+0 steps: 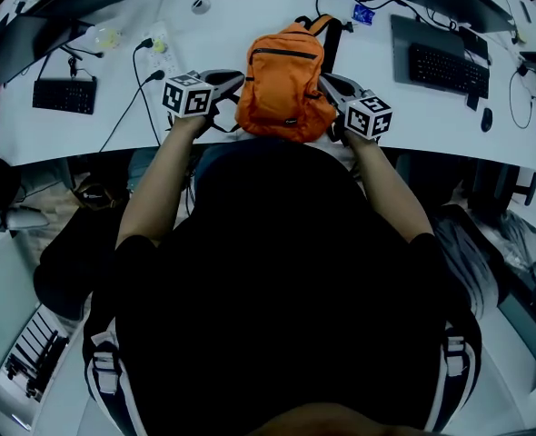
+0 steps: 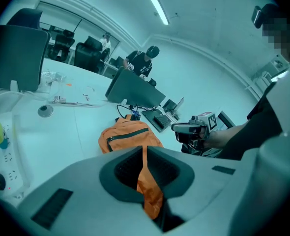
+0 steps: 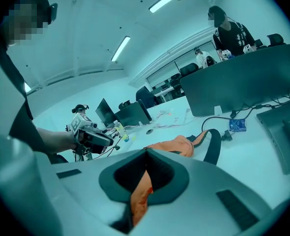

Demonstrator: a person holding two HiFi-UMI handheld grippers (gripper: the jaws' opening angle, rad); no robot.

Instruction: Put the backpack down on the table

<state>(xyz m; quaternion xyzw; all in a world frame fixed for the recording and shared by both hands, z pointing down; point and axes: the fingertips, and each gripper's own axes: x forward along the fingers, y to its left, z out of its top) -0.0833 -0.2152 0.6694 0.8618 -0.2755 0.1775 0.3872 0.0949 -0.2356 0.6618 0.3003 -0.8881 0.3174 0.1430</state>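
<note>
Head view: your left gripper (image 1: 237,81) and right gripper (image 1: 328,85) each pinch thin fabric at the backpack's (image 1: 282,80) sides. Looks light and floppy, probably sags.

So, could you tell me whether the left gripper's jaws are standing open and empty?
No, the left gripper is shut on a fold of the orange fabric backpack, seen in its own view.

An orange fabric backpack (image 1: 283,84) fills the gap between my left claw (image 1: 239,82) and right claw (image 1: 328,85). Ahead of the left lies free white tabletop (image 1: 218,34). A dark laptop (image 1: 441,57) flanks the right.
</note>
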